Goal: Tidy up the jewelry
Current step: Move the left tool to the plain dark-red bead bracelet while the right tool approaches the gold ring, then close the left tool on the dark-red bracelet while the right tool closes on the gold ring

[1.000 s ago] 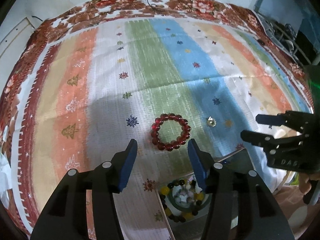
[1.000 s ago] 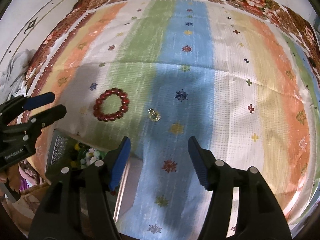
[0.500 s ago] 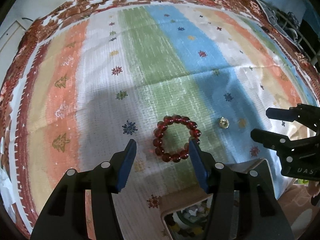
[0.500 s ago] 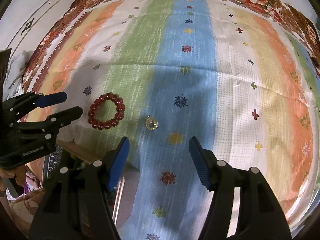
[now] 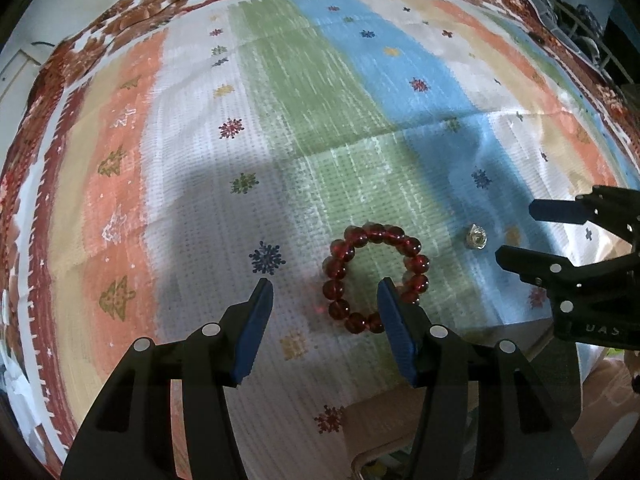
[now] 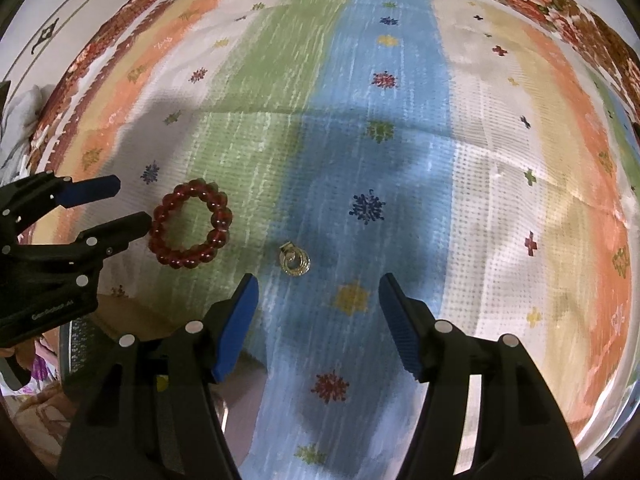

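The left tool (image 5: 325, 294) is hanging spread just short of the bracelet (image 5: 376, 278), which is lying flat ahead, slightly right of its gap, its right finger (image 5: 394, 320) overlapping the beads. The right tool (image 6: 316, 292), also spread, is sitting farther off, nearer the ring (image 6: 295, 264).

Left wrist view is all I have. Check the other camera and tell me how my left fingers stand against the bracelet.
Observer: In the right wrist view the left gripper is open. Its nearer fingertip is at the rim of the red bead bracelet, and the fingers are not around it.
Operator: Describe the small piece beside it.
Observer: It is a gold-coloured coiled ring, lying apart from the bracelet where green meets blue on the striped cloth.
Operator: Report the right gripper.
Observer: The right gripper is open and empty. The ring lies just ahead of it, nearer its left finger.
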Available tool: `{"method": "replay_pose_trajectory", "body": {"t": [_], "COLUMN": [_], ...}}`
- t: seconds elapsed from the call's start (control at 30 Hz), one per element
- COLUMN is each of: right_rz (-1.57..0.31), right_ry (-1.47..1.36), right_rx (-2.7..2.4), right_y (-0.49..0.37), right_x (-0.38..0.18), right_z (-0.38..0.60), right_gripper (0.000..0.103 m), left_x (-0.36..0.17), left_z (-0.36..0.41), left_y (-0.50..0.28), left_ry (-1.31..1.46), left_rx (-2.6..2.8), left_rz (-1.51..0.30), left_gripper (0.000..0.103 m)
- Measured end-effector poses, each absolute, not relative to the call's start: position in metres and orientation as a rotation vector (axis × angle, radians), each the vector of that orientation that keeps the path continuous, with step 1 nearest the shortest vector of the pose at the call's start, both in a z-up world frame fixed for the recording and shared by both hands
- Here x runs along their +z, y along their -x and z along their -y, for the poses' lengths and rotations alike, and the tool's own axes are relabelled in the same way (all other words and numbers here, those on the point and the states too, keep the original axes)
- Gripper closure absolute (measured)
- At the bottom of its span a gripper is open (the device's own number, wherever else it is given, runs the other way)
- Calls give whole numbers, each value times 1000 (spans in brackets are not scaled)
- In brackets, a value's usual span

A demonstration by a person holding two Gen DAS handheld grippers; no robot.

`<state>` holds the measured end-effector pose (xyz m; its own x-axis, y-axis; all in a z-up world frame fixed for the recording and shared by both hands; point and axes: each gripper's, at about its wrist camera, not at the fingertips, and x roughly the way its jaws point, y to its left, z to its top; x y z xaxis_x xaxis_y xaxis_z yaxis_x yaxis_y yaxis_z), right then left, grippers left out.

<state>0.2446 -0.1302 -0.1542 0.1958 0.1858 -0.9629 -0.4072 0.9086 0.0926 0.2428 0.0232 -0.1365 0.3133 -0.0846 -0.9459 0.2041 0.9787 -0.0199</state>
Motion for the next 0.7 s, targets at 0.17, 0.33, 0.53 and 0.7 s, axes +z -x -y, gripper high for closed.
{"method": "replay_pose_trajectory", "body": {"t": [0.17, 0.33, 0.53, 0.7], "right_rz": [-1332, -1339, -1340, -1334], "right_ry": [225, 245, 266, 291], "right_rx": [413, 425, 422, 421], "right_y": [-256, -261, -268, -267], "right_x": [-167, -173, -179, -182], "right_z": [123, 114, 104, 98], "right_gripper": [40, 40, 39, 39], "left_x": [-145, -152, -159, -167], "left_z": [-19, -18, -12, -7], "left_y": [-248, -255, -257, -262], "left_ry": [-154, -178, -200, -250], "left_rx": [-202, -212, -243, -259], "left_rz": [-1255, -1268, -1282, -1307], "left_gripper": [49, 49, 49, 49]}}
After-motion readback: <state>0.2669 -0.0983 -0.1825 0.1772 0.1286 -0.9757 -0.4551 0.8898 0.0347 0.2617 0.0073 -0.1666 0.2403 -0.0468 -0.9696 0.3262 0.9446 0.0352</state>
